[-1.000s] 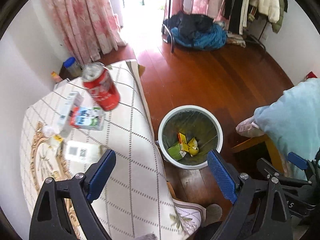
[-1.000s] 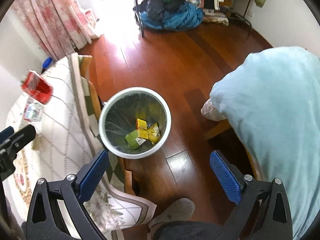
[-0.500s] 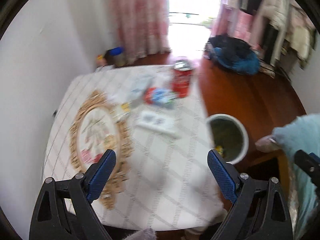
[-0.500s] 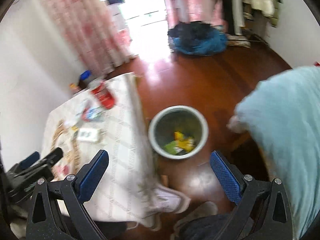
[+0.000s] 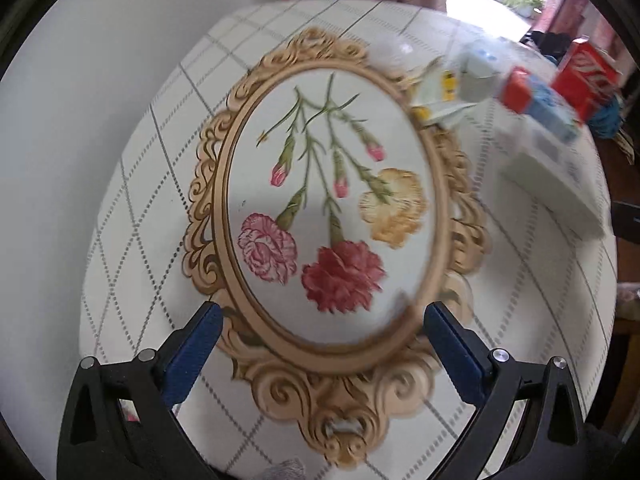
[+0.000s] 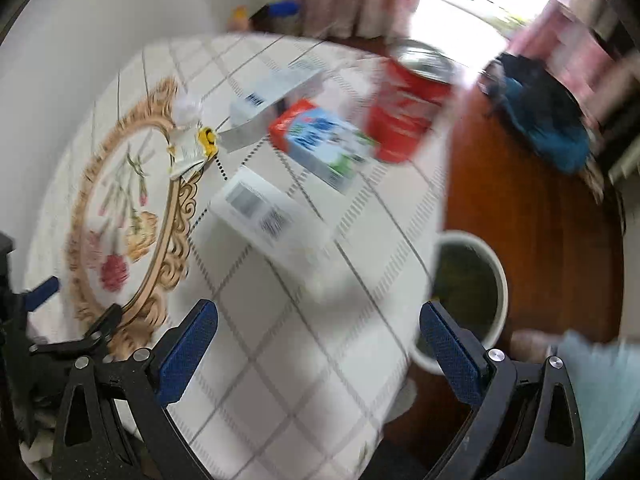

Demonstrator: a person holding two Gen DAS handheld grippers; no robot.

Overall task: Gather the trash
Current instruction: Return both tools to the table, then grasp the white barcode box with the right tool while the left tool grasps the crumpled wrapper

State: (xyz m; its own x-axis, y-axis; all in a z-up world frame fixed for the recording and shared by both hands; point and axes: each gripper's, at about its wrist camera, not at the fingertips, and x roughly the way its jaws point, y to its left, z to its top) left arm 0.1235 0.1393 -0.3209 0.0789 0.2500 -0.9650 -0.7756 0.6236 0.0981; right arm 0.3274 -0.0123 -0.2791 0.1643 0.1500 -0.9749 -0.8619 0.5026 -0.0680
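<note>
So the trash is all bunched on the far right part of the table (image 6: 304, 360): a red soda can (image 6: 404, 120) standing near the edge, a red and blue carton (image 6: 324, 144) lying right in front of it, a flat white box (image 6: 268, 220) with barcodes closer to the camera, a grey-white carton (image 6: 272, 92) behind, and a crumpled yellow-and-white wrapper (image 6: 192, 144) at the rim of the gold frame print. It's all pretty smeared, so I can't say for sure whether the cartons touch each other. The white trash bin (image 6: 472, 300) sits on the wood floor just off the table's right side, something dark lining it.

The left gripper (image 5: 320, 344) hangs over the flower medallion (image 5: 328, 208) on the tablecloth, well left of the trash, its jaws having just widened out, nothing between them. The right gripper (image 6: 316, 340) is over the bare checked cloth, near the white box, fingers spread wide and empty too.
</note>
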